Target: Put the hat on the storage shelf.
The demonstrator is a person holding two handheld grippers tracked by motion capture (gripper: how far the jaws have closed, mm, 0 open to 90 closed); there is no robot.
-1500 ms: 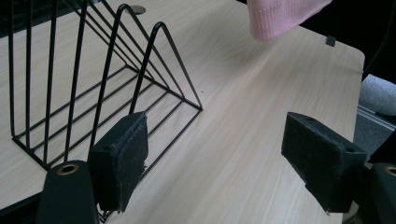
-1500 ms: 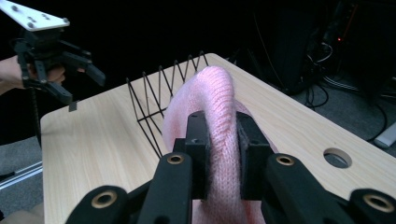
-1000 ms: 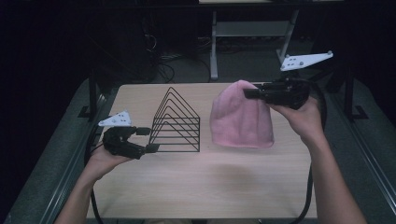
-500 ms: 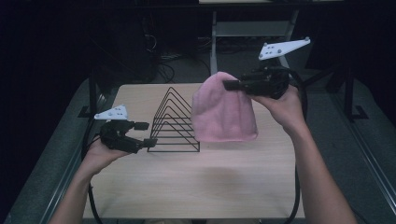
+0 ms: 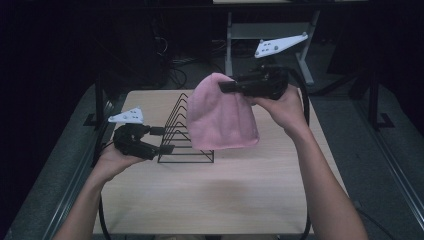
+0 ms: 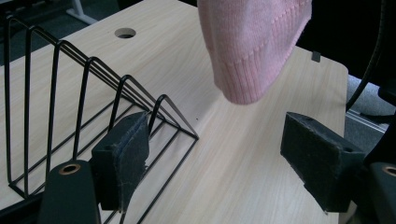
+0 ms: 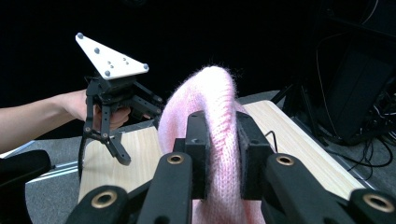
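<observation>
Left gripper (image 5: pixel 162 140): jaws wide apart, nothing between them, one pad just beside the near end of the black wire rack (image 5: pixel 186 131) on the pale wooden table (image 5: pixel 200 195).
Pink knitted woollen hat (image 5: pixel 221 116): hanging above the rack, ribbed hem lowest.
Right gripper (image 7: pixel 222 154): pads clamped on the hat's crown, holding it clear of the table.

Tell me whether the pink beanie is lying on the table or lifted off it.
Lifted: the pink beanie hangs from the right tool, its ribbed hem clear above the table.
</observation>
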